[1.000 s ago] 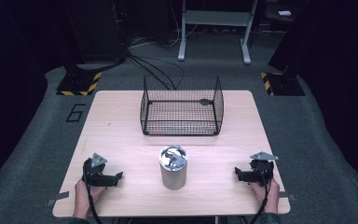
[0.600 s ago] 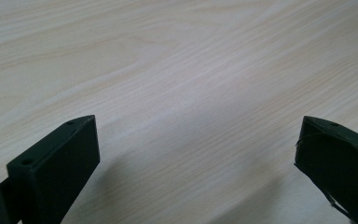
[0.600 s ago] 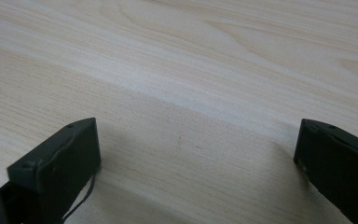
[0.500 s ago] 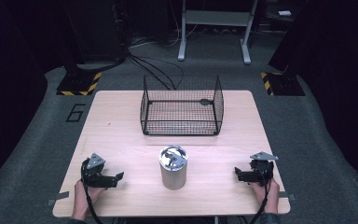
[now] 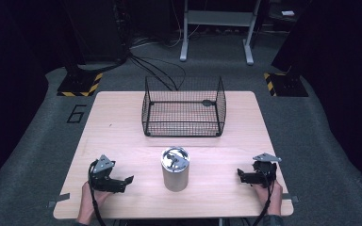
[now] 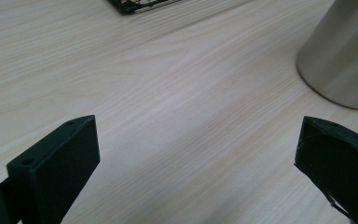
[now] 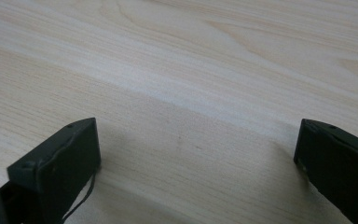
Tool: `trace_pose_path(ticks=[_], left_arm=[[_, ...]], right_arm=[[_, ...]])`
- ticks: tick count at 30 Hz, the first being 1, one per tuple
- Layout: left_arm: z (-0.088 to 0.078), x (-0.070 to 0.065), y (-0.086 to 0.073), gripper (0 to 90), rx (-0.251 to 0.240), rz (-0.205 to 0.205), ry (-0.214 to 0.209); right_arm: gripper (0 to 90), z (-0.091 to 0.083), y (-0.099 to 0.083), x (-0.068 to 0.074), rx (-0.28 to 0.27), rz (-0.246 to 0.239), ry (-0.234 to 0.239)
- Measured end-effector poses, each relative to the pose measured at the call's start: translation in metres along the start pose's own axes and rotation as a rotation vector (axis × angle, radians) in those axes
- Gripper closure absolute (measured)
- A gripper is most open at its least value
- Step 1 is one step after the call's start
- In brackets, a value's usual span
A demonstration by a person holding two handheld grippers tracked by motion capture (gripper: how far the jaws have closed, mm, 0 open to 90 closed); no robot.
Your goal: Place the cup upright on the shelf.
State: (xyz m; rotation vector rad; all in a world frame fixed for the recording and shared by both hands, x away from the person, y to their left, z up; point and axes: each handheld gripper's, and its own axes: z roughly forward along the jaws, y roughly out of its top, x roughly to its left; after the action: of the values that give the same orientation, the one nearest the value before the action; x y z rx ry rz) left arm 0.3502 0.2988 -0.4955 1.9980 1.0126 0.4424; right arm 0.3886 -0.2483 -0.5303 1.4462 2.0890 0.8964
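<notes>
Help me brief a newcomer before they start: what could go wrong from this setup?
1. The tall, upright silver metal canister stands free on the light wooden table; a sideways nudge from one jaw could probably tip or roll it.
2. Its smooth round wall may slip between the flat jaws of the left gripper or right gripper, both open now.
3. The black wire basket sits just behind; lifting low might catch its rim.

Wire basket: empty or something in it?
Looks empty. In the high view the wire basket shows bare table through its mesh floor. A small dark spot on the far rim looks like part of the basket, but cannot tell.
</notes>
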Motion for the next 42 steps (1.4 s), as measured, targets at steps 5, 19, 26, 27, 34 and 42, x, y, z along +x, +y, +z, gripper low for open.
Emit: trace_pose_path(ticks=[5,19,26,27,34,42], left_arm=[[-0.001,-0.01,0.009,0.0,-0.027,0.017,-0.04],[-0.002,-0.036,0.031,0.0,-0.075,0.07,-0.129],[-0.003,-0.045,0.038,0.0,-0.091,0.084,-0.166],[-0.003,-0.049,0.041,0.0,-0.095,0.091,-0.181],[-0.002,-0.06,0.051,0.0,-0.134,0.103,-0.224],[0.006,-0.075,0.059,0.0,-0.148,0.127,-0.271]], right_arm=[[0.0,0.0,0.0,0.0,0.0,0.0,0.0],[0.0,0.0,0.0,0.0,-0.001,0.001,0.0],[0.0,0.0,0.0,0.0,-0.001,0.0,0.0],[0.0,0.0,0.0,0.0,0.0,0.0,0.0],[0.0,0.0,0.0,-0.001,0.002,-0.009,0.001],[0.0,0.0,0.0,-0.001,0.002,-0.009,0.001]])
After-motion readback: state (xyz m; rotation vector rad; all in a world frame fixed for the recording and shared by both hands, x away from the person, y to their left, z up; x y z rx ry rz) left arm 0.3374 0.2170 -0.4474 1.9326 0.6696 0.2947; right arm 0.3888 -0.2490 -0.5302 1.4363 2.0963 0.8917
